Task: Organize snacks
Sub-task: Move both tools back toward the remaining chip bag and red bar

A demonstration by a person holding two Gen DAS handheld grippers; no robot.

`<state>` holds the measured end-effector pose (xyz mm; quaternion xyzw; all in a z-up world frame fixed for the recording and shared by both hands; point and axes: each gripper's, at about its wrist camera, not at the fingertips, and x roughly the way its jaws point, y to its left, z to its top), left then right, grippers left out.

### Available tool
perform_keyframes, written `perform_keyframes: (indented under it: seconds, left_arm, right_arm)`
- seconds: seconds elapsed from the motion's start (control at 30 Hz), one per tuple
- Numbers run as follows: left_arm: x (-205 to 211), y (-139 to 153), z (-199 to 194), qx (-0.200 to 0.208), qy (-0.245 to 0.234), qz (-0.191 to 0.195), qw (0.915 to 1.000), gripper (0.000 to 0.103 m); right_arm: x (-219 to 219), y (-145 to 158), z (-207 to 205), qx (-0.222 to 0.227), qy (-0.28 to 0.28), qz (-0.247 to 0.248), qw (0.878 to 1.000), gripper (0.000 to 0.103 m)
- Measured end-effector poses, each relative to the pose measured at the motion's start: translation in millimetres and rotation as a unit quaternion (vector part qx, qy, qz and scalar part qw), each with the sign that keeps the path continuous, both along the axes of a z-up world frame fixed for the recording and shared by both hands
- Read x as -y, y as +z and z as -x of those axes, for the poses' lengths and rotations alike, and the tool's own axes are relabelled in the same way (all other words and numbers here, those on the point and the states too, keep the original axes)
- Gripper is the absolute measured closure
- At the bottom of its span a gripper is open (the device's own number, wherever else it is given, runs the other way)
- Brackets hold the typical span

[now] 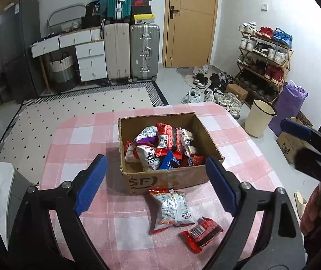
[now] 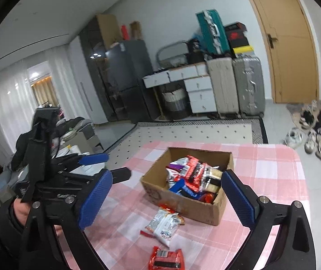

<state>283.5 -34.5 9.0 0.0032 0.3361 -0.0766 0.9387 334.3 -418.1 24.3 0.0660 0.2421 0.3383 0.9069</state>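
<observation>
Nearest, the left gripper (image 1: 155,184) is held spread wide, nothing between its blue pads; the right gripper (image 2: 166,200) is likewise splayed and empty. Just beyond, two packets are seen loose on the checked cloth (image 1: 81,139): a red packet (image 1: 202,234) closest, a white packet (image 1: 172,210) next, its top end just at the box front. Further on, the box (image 1: 160,180) is found already heaped with snacks (image 1: 167,144). Trouble is judged likely if the white packet is pinched by a slick corner and slips, or if the light box is nudged across the cloth. Far off, suitcases (image 1: 131,51) are stacked.
</observation>
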Motion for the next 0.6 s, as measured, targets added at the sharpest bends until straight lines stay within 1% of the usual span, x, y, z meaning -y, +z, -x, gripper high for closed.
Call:
perform_keyframes:
  seconds: [0.1,0.23,0.27,0.3,0.37,0.4,0.47,0.6]
  left_arm:
    - [-3,2,14,0.002,0.002,0.009,1.0000,0.015]
    - [-8,1,32,0.010,0.008,0.015,0.9998,0.014]
    - [-9,-1,35,0.014,0.005,0.016,0.9998,0.009]
    - [-11,-3,42,0.021,0.002,0.010,0.9997,0.000]
    - [-16,-7,51,0.032,0.015,0.002,0.9994,0.000]
    - [-20,-9,54,0.028,0.019,0.007,0.9994,0.000]
    - [-29,-19,62,0.014,0.022,0.028,0.9993,0.000]
    - [-38,-36,79,0.011,0.033,0.027,0.9990,0.000]
  right_arm:
    - [-2,2,23,0.023,0.004,0.007,1.000,0.002]
    - [-6,-1,44,0.028,0.005,0.011,1.000,0.002]
    - [-6,-3,48,0.028,0.004,0.012,1.000,0.002]
    - [-6,-5,53,0.028,0.002,0.013,1.000,0.002]
    - [-6,-10,58,0.026,0.001,0.012,1.000,0.002]
    - [-6,-13,60,0.024,-0.001,0.013,1.000,0.002]
    - [-7,-21,64,0.017,-0.005,0.016,1.000,0.002]
    - [-9,-37,71,0.004,-0.009,0.022,1.000,0.001]
